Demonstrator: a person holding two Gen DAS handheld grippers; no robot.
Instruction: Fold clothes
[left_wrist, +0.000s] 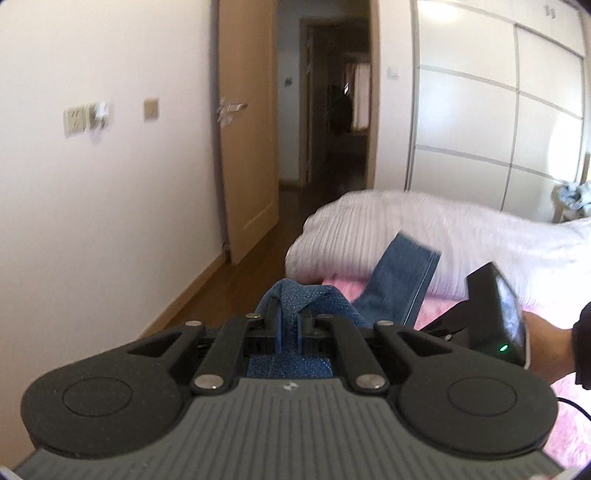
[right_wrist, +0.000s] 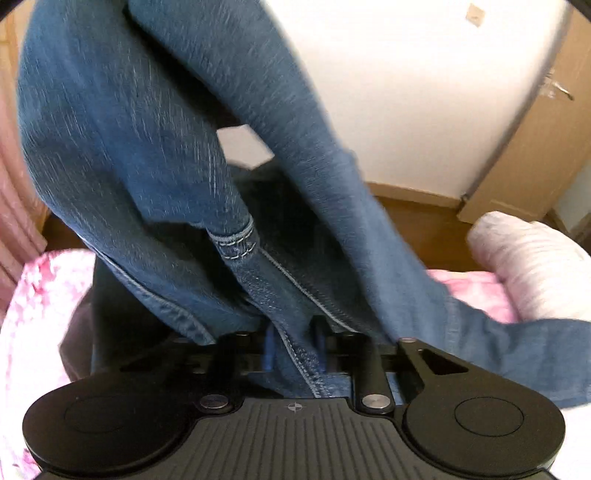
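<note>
A pair of blue jeans (right_wrist: 155, 122) hangs in the air between both grippers. My left gripper (left_wrist: 289, 317) is shut on a bunched edge of the jeans (left_wrist: 306, 297), with a leg end (left_wrist: 400, 280) sticking up beyond it. My right gripper (right_wrist: 293, 341) is shut on a stitched seam of the jeans, and the denim drapes over it and fills most of the right wrist view. The right gripper's body and the hand holding it show in the left wrist view (left_wrist: 495, 310).
A bed with a pink patterned sheet (right_wrist: 40, 295) lies below. A folded white quilt (left_wrist: 424, 236) sits on it. A white wall, an open wooden door (left_wrist: 247, 147), a dark hallway and white wardrobe doors (left_wrist: 498, 110) stand beyond. Wooden floor (left_wrist: 221, 295) runs beside the bed.
</note>
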